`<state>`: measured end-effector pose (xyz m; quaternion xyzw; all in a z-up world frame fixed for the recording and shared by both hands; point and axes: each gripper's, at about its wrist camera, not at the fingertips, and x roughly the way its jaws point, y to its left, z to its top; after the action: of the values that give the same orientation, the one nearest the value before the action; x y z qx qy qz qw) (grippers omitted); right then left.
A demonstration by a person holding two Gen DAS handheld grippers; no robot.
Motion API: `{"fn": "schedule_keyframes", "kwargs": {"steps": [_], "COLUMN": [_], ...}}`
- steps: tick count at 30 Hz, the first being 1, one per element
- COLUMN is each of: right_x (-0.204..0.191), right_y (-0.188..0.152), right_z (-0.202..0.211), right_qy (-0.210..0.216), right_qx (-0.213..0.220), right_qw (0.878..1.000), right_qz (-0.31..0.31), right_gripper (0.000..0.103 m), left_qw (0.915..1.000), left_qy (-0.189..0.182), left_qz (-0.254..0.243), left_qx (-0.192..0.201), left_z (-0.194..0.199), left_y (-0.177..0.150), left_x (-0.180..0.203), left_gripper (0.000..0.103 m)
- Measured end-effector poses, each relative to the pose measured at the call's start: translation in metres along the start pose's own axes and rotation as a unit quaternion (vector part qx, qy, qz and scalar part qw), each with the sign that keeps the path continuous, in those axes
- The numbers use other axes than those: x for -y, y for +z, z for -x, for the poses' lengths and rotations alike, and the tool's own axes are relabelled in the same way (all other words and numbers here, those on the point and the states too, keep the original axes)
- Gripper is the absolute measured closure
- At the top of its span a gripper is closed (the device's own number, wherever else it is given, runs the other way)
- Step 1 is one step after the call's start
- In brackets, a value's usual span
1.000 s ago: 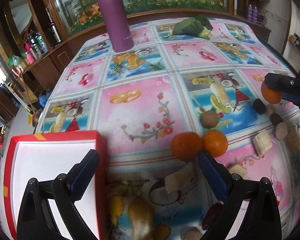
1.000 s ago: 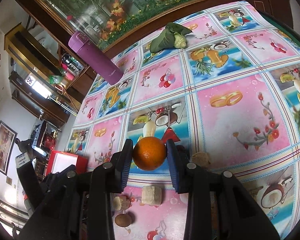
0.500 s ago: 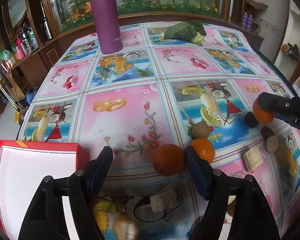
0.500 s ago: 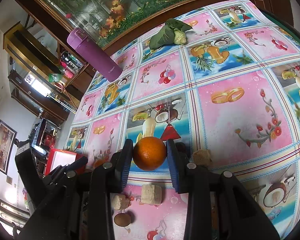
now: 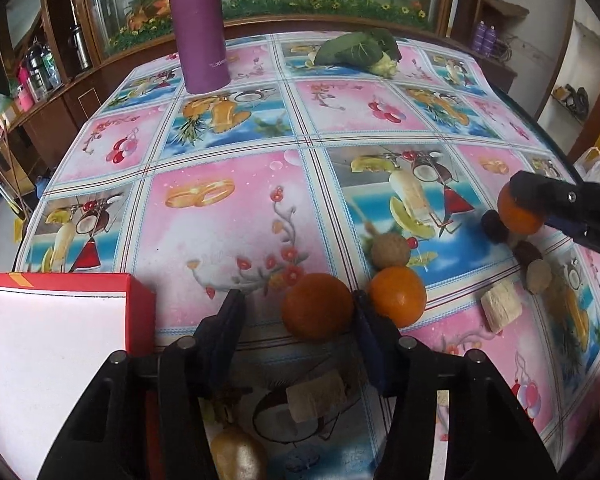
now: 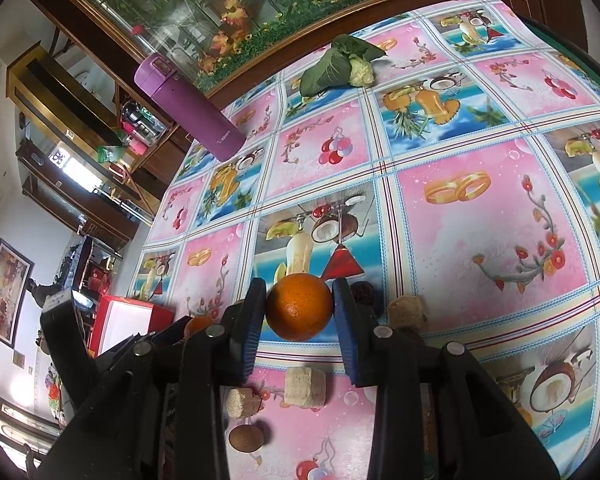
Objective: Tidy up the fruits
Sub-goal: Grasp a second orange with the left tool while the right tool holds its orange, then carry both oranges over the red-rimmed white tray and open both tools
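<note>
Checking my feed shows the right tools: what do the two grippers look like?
Both match: the left gripper and right gripper have black, angular plastic bodies with round silver bolts, and two fingers faced with dark blue ribbed pads. No cables or sleeves show.

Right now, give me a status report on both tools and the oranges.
Right tool shut on round orange fruit, held off the table. Left tool open, straddling second orange on the tablecloth. Third orange crowds its right finger.
</note>
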<state>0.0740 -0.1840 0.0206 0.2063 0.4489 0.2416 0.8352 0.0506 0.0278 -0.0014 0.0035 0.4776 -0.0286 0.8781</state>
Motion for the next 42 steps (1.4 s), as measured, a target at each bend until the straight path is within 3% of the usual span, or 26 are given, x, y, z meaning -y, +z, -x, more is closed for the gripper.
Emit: {"fn": "schedule_keyframes", "kwargs": {"steps": [7,8,10,19,27,31,34,42], "right_x": [-0.005,-0.006,-0.008,-0.016,-0.031,-0.065,-0.102,-0.213], "right_y": [-0.003,-0.003,-0.005,-0.011,-0.018,-0.031,-0.045,-0.085], "right_z": [-0.004,-0.005,-0.007,-0.013,-0.011,-0.014,-0.025,-0.081], "right_qy": [-0.005,-0.005,-0.007,-0.013,0.02,0.026,0.055,0.09], "right_qx": [-0.006,-0.007,-0.01,-0.017,-0.001,0.01,0.0,-0.054], "right_qw": [1.0,1.0,1.0,0.999,0.999,0.997,0.995,0.98], "right_qz": [0.01,0.012,0.015,0.032,0.038,0.067,0.088,0.172], "right_gripper": [0.067,0.067,0.067,0.067,0.067,0.067,0.067,0.067], "left_qw": [0.9999,0.9999,0.9997,0.9992,0.9948,0.9906,0.9873,0.9742], "left_qy": [-0.009,-0.012,-0.025,-0.036,-0.045,-0.021,0.02,0.12], "left_qz": [0.007,0.005,0.005,0.006,0.036,0.071,0.098,0.165], "left_qx": [0.007,0.008,0.005,0.015,0.084,0.116,0.123,0.097], "left_z": [0.0,0.0,0.0,0.006,0.073,0.11,0.125,0.126], "left_y": [0.002,0.002,0.001,0.0,-0.01,-0.027,-0.045,-0.091], "left_x": [-0.002,-0.002,-0.001,-0.002,-0.022,-0.056,-0.09,-0.173], "left_gripper": [0.051,0.054,0.071,0.071,0.071,0.071,0.071,0.071]}}
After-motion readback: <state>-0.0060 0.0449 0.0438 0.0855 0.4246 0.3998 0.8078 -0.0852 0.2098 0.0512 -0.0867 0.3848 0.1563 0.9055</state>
